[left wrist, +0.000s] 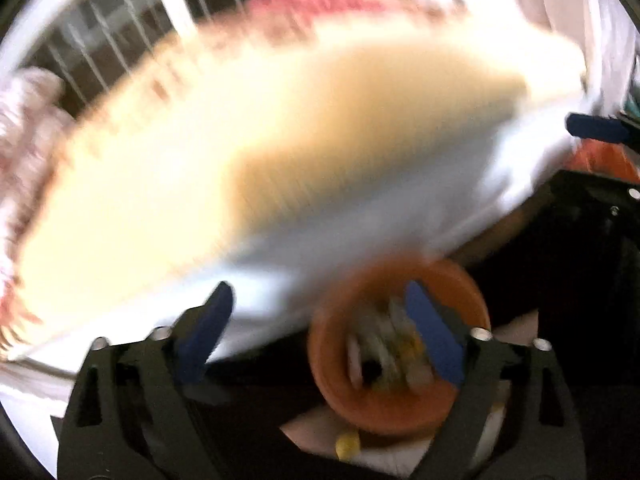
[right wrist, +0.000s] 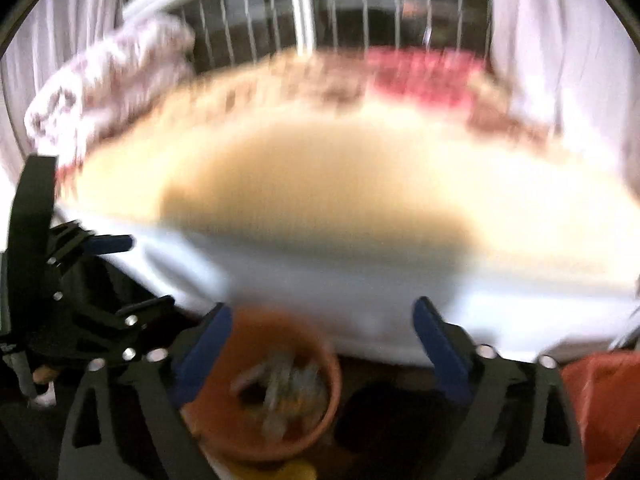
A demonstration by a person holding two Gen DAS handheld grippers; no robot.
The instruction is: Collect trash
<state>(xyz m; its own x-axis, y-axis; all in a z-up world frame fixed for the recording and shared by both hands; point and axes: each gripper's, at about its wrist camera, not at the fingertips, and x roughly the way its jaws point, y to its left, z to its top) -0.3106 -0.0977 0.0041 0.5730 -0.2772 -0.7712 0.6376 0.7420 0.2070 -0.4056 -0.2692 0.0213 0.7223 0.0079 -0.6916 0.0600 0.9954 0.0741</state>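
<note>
Spread wide and empty, both jaws hang above an orange bin (left wrist: 400, 360) already holding scraps of crumpled trash (right wrist: 280, 384), low beside a white-sheeted bed (right wrist: 360, 208). Left gripper (left wrist: 324, 332) and right gripper (right wrist: 324, 344) face light, soft litter; the bin's stiff rim looks the surest hold.

the right claw (right wrist: 322, 344) stands wide open with nothing between its blue pads (right wrist: 440, 352). below it sits a round orange bucket (right wrist: 224, 412) holding blurred trash (right wrist: 280, 388). beyond lies a cream bed (right wrist: 320, 200). the left claw (right wrist: 108, 276) shows at the left edge.
</note>
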